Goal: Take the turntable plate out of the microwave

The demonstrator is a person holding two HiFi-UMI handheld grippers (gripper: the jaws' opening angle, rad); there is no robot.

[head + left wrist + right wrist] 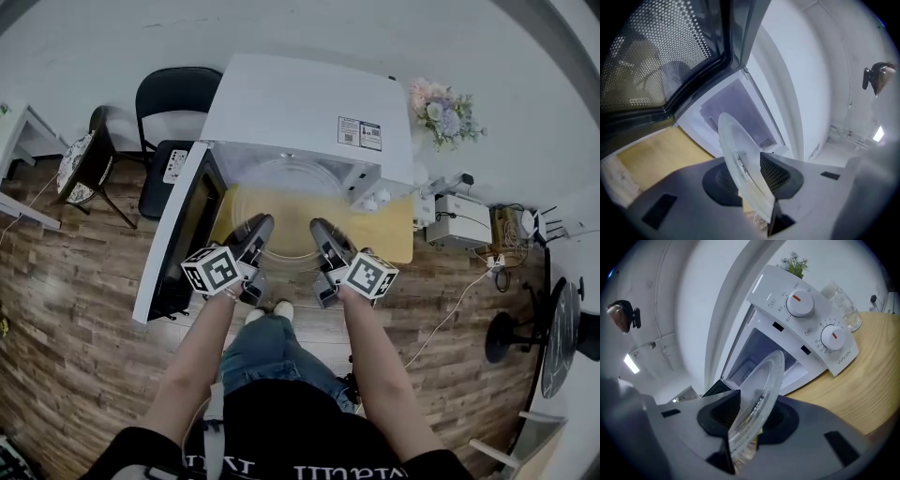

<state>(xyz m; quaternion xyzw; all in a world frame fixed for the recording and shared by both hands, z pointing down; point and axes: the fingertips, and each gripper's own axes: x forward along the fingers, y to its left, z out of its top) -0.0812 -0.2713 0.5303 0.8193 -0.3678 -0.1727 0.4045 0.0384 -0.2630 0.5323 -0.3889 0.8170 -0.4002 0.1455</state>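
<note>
Plate [286, 211] of clear glass, pinched at its near rim by both of my tools. My left gripper [261, 228] has its two pads closed on the rim's left part, and in the left gripper view the disc [736, 150] stands edge-on between the jaws of that gripper [746, 174]. My right gripper [320, 228] bites the rim's right part in the same manner; in the right gripper view the glass [761, 390] fills the gap between the jaws of that gripper [749, 417]. Both tools point level towards the microwave [300, 103]. From the head view the plate lies in front of the open cavity, with its far edge at the cavity's mouth and its near part over the table [394, 230]; I cannot tell whether it rests on the wood or hangs clear of it. Door [183, 234] swung fully open at my left, its perforated screen [656, 56] close beside the left tool. Two dials [800, 302] on the panel at my right. Behind the microwave, flowers [445, 112] at the right and a black chair [173, 103] at the left.
</note>
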